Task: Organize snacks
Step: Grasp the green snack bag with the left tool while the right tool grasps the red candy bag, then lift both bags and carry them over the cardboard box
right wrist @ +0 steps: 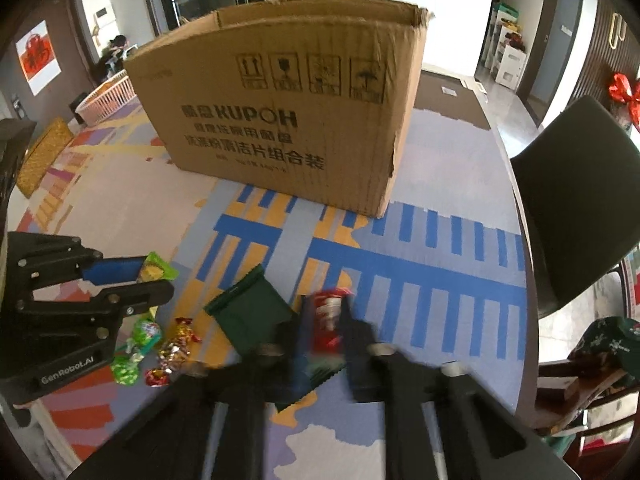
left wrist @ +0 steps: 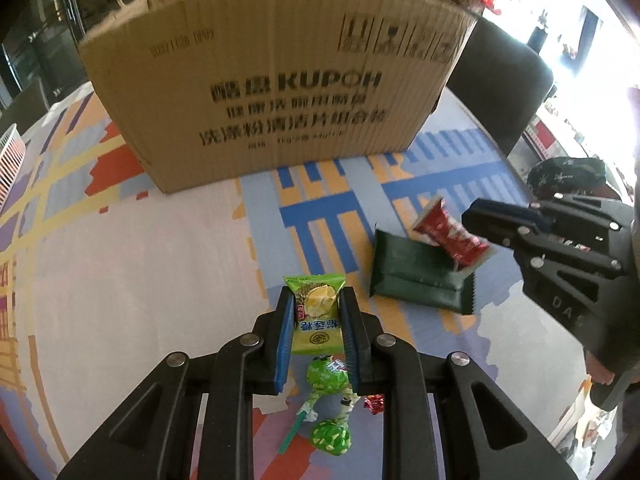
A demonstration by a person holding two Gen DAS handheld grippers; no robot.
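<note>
Green durian-candy packet (left wrist: 316, 316) is clamped between the left gripper (left wrist: 316, 334) pads, lifted above lollipops (left wrist: 328, 376); red snack packet (right wrist: 330, 322) is pinched by the right gripper (right wrist: 326, 338), just over the dark green pouch (right wrist: 250, 312). Step judged: pick-up done w/ both. Next: carry to cardboard box (right wrist: 288, 120), approx over its open top, then release.

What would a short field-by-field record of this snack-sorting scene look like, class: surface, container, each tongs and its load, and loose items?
surface: table with a colourful patterned cloth
container: open cardboard box, standing upright behind the snacks
left tongs: shut on a green durian snack packet
right tongs: shut on a red snack packet
loose items: dark green packet, green lollipops, foil-wrapped candies
beside table: dark chair
</note>
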